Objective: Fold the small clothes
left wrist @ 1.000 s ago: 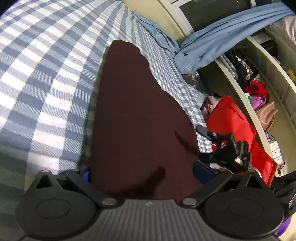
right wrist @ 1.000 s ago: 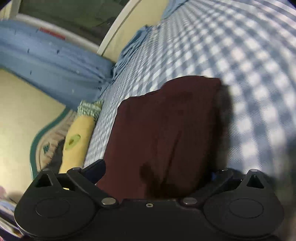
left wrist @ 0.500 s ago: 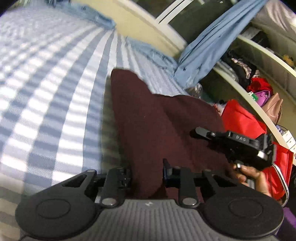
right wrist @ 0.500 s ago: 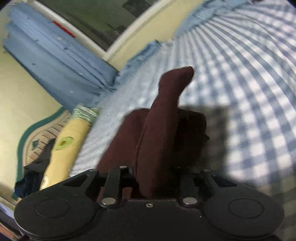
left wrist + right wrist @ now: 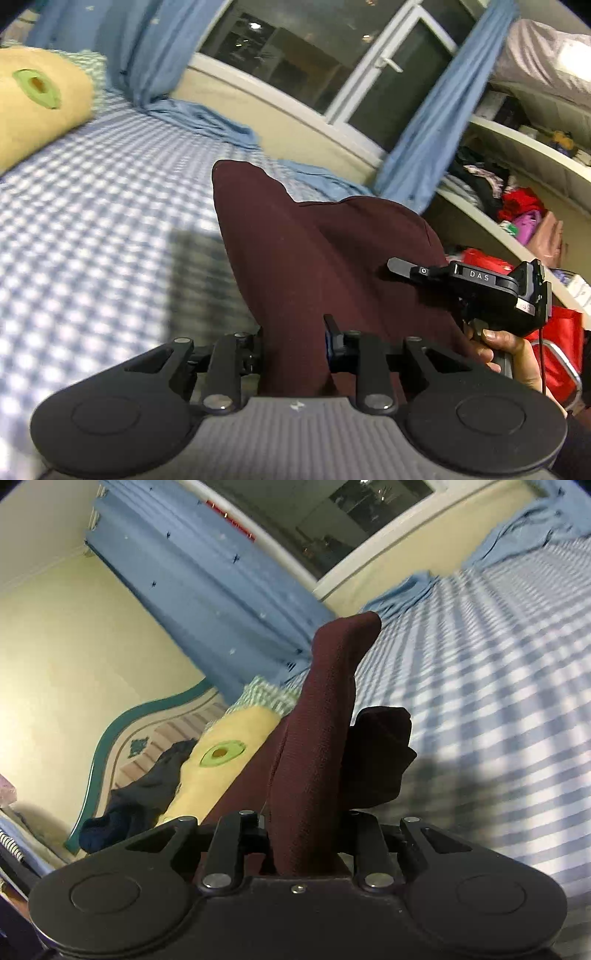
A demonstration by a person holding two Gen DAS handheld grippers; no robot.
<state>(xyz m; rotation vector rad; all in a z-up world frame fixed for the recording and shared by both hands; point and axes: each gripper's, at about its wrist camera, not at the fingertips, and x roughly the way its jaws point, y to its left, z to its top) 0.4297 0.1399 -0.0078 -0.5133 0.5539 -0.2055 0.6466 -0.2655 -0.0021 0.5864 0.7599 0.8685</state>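
A dark maroon garment [image 5: 314,251] is lifted off the blue-and-white checked bed [image 5: 92,229]. My left gripper [image 5: 293,347] is shut on its near edge, and the cloth rises in a peak ahead of it. My right gripper [image 5: 304,834] is shut on another edge of the same garment [image 5: 317,738], which stands up between the fingers with a fold hanging to the right. The right gripper also shows in the left wrist view [image 5: 480,291], held by a hand at the right, level with the cloth.
A yellow pillow with a green avocado print [image 5: 221,760] lies at the bed's head beside dark clothes [image 5: 140,801]. Blue curtains [image 5: 436,122] hang by the window. Shelves with clothes and a red bag [image 5: 554,332] stand to the right of the bed.
Both grippers have closed on the garment's near edge and lifted it off the bed. The cloth, flat a second ago, now hangs raised between them, and both views have tilted up toward the window.
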